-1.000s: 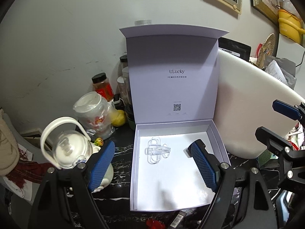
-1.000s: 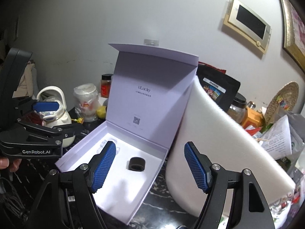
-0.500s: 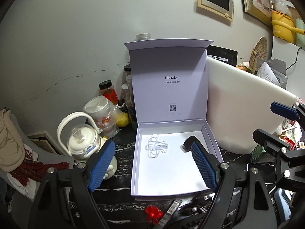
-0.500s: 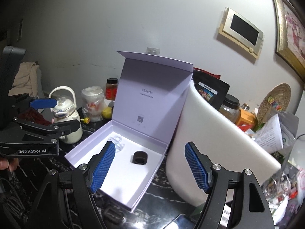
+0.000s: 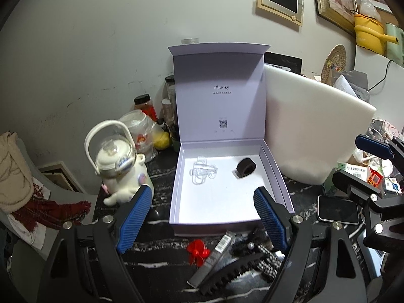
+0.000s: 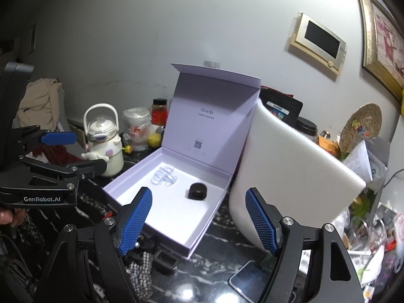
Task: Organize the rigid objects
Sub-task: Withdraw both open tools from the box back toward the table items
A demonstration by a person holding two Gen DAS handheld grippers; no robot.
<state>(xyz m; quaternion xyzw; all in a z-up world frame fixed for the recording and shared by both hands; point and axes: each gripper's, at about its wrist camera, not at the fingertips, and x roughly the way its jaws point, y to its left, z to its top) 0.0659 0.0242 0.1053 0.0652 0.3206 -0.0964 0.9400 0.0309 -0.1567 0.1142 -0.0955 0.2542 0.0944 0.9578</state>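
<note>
An open lavender box stands on the dark marble counter, its lid upright. Inside lie a clear hair clip and a black ring-shaped band. In front of the box lie a red bow clip, a grey bar clip and a black claw clip with dark hair ties. My left gripper is open and empty, above the box's front edge. My right gripper is open and empty, near the box's right front corner.
A white teapot-shaped bottle stands left of the box. A big white foam block leans right of it. A phone lies on the counter at right. Jars and bags crowd the wall behind; clutter fills the far right.
Both grippers have pulled back and up from the box, so it looks smaller and the clips in front of it have come into view. Both stay open.
</note>
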